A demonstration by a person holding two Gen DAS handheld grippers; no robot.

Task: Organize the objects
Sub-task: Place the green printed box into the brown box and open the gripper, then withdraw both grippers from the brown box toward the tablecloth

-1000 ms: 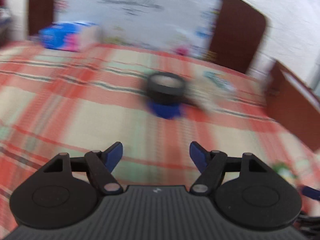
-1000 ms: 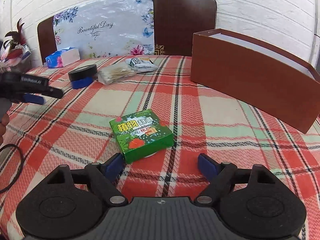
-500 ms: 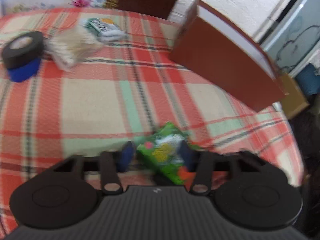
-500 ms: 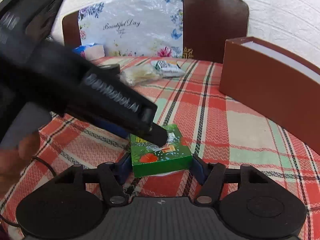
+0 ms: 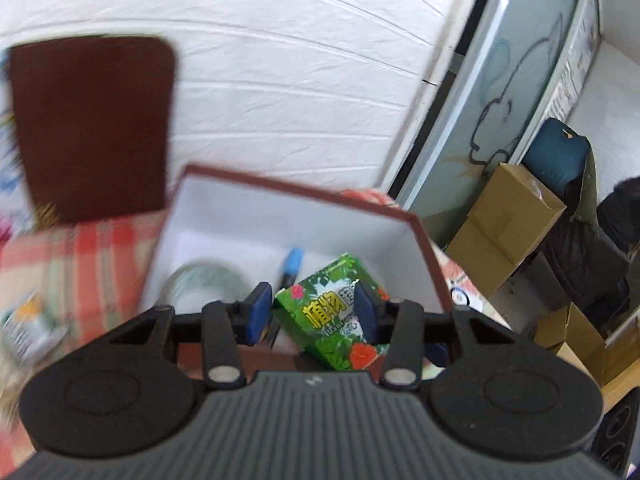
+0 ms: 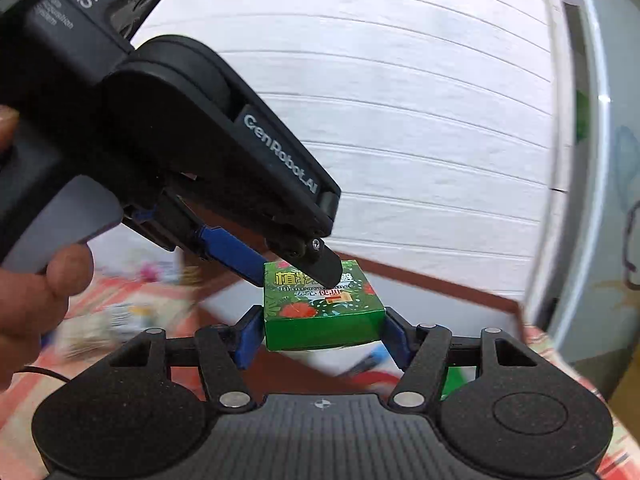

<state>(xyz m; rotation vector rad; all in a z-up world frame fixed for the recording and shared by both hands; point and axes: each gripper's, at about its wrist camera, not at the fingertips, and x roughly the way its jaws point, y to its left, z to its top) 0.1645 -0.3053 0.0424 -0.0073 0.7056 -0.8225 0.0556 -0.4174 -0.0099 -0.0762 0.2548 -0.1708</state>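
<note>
White brick wall backs a checked counter (image 5: 80, 252) bearing a brown box (image 5: 280, 216) with a white inside. Both grippers hold one green carton (image 6: 320, 308) above that box: the right gripper (image 6: 320, 330) has its jaws clamped on the carton's sides, the left gripper (image 5: 310, 312) pinches it top and bottom. Yellow Chinese characters mark the carton; "GenRobot.AI" runs along the left gripper's body. Tape (image 5: 206, 284) and a blue-capped marker (image 5: 291, 266) lie inside the box.

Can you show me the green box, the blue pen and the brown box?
green box (image 6: 324, 314): right wrist view, front edge.
blue pen (image 5: 293, 259): left wrist view, blue cap.
brown box (image 5: 428, 256): left wrist view, right wall.
</note>
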